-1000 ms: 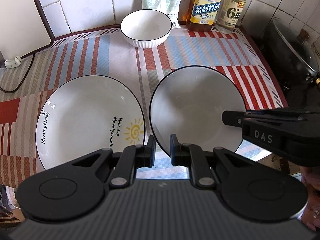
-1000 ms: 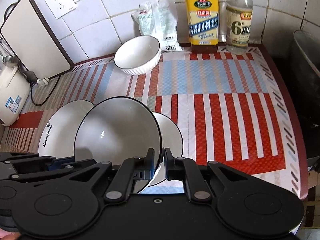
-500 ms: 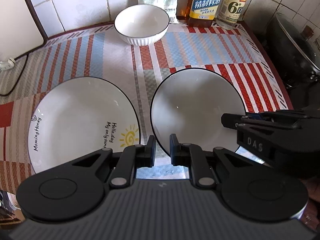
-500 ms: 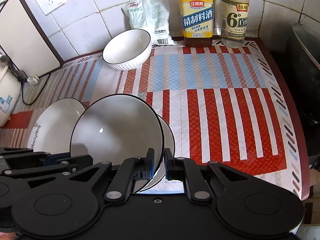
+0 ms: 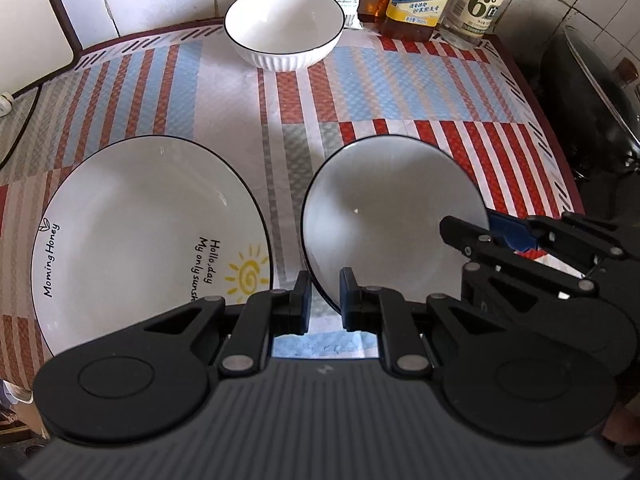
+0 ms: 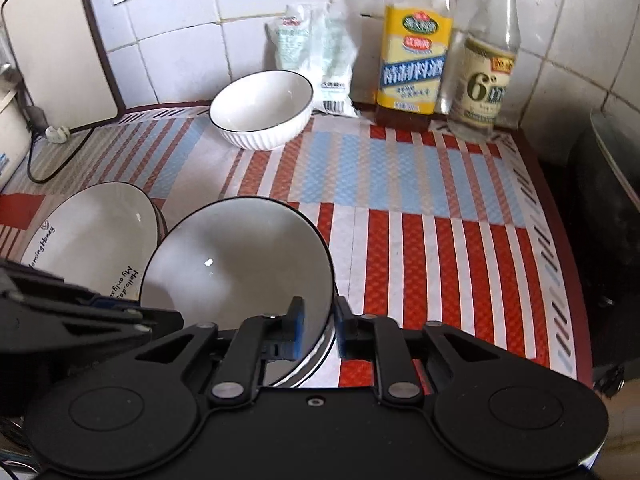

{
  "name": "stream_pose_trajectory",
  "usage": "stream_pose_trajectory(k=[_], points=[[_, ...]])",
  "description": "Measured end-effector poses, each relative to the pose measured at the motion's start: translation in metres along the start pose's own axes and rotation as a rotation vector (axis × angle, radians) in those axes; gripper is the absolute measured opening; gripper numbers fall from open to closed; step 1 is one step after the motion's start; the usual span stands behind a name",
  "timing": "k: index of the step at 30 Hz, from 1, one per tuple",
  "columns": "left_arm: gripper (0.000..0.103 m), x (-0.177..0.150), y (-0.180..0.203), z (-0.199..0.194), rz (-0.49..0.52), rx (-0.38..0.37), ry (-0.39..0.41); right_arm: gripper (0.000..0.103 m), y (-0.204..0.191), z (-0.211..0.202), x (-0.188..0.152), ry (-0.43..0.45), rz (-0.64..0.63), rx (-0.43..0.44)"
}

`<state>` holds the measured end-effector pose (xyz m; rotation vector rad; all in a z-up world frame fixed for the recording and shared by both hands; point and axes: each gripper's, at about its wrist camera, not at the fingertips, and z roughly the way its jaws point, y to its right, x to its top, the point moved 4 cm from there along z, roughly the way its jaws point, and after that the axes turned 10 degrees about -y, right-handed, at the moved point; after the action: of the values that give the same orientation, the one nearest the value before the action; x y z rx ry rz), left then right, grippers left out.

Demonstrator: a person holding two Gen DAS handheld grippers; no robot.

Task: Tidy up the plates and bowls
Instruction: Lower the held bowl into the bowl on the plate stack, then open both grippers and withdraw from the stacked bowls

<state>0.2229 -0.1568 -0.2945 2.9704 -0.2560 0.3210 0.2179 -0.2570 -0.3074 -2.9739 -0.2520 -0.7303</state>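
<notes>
Plain bowl (image 6: 240, 264) lifted clear | striped mat (image 6: 420, 216) | tiled wall (image 6: 192, 20)

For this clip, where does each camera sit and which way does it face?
Left wrist: on the left hand-held gripper, facing the tiled wall; printed plate on its left, right hand-held gripper entering.
Right wrist: on the right hand-held gripper, same heading; left hand-held gripper at lower left.
Shared: both clamp the plain plate; ribbed bowl and bottles behind.
</notes>
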Motion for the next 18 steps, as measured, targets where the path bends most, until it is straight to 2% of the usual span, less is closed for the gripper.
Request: stream_pose_trajectory(k=[8,10,14,18], points=[[0.014,0.000,0.001,0.000,0.019,0.008,-0.010,0.025,0.003,0.003,0.000,-0.002,0.019,0.014],[0.015,-0.001,0.002,-0.003,0.026,0.000,-0.008,0.030,0.006,0.004,0.000,-0.021,0.050,0.052],[0.023,-0.008,0.008,-0.021,0.068,0.013,0.032,0.033,0.018,-0.007,-0.002,-0.015,0.137,0.146],[0.026,-0.013,0.013,-0.041,0.079,-0.027,0.060,0.035,0.022,-0.026,-0.004,0.014,0.108,0.184]])
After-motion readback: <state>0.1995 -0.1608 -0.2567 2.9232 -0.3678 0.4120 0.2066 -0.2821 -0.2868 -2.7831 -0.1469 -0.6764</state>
